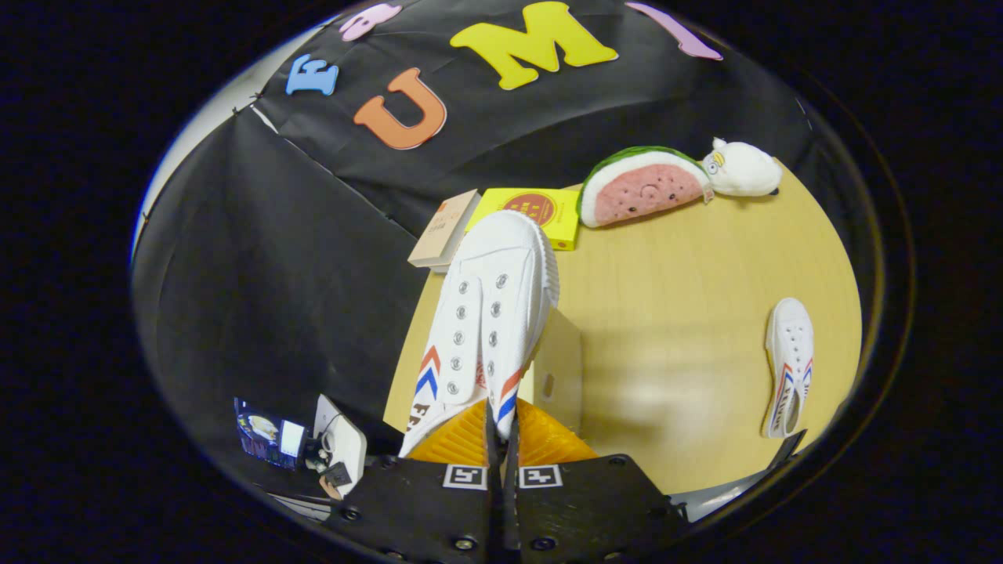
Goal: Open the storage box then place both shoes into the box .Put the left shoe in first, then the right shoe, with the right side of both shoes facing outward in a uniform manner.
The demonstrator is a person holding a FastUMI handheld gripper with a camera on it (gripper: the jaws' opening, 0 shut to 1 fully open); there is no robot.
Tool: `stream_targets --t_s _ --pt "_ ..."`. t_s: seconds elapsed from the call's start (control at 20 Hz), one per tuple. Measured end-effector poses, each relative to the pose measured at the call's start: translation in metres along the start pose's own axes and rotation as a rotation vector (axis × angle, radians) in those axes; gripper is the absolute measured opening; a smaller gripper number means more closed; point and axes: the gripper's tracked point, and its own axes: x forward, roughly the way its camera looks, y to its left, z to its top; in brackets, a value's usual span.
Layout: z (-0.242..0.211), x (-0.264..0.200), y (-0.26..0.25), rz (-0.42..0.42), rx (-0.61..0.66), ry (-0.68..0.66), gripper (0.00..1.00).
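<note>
Shoe we hold: a white shoe [490, 313] with red and blue stripes is pinched at its back edge, and its toe points away from us, up over the table's near edge
Our tongs: the gripper [501, 427] is squeezed almost closed, and both fingers press on the thin heel rim of that shoe
Box: we see a pale flap [558, 368] of the storage box just behind the shoe, standing up on the table; we cannot tell how far the box is opened
Other shoe: the second white shoe [787, 364] lies flat on the table, well apart from the one we hold, off to the right
Table: the tan table [682, 298] carries all of this
Far things: a yellow box [541, 211] and a thin book [443, 227] sit beyond the toe, near the black wall; a watermelon plush [642, 186] and a small white plush [740, 168] touch each other further right
</note>
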Motion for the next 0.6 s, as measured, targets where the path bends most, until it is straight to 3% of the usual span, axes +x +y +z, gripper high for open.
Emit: stream_targets --t_s 0.25,0.6 --pt "-0.013 0.043 0.056 0.002 -0.022 0.037 0.0" --pt "-0.04 0.108 0.071 -0.07 -0.059 0.12 0.0"
